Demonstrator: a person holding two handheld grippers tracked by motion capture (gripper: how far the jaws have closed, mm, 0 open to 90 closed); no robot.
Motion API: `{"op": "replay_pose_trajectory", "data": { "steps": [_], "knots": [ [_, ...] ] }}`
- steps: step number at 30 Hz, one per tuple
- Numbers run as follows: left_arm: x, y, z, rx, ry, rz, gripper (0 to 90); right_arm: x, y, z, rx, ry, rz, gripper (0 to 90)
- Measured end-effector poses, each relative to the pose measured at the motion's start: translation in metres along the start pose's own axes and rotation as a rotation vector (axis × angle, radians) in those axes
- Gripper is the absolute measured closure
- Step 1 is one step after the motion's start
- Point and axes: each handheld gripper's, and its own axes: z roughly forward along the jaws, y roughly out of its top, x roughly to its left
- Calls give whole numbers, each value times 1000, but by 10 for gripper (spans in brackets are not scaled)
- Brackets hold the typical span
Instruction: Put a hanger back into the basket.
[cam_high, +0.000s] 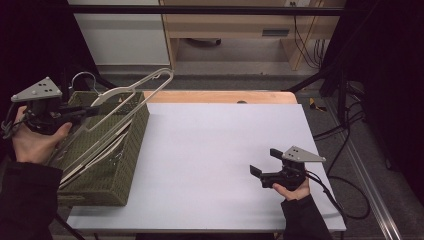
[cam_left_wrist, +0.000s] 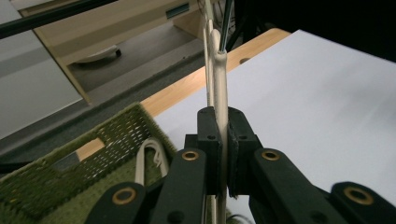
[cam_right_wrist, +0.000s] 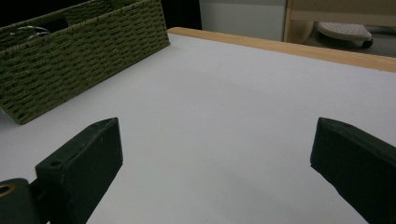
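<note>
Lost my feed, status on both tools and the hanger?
Left tool shut on hanger, lifted above green basket. Right tool open, empty, low over white table. Nothing in the way.

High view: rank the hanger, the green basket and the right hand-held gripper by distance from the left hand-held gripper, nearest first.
1. Hanger: clamped in the left hand-held gripper, lifted over the basket at the table's left.
2. Green basket: just below and beside it, on the left edge of the table, with more hangers inside.
3. Right hand-held gripper: far across, at the near right of the table, jaws open.
</note>
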Motion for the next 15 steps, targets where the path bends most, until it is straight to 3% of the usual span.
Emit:
{"op": "replay_pose_trajectory", "data": {
  "steps": [15],
  "knots": [
    [36,-38,5,58,81,-32,859,0,0,0,-1,-2,-1,27]
  ]
}}
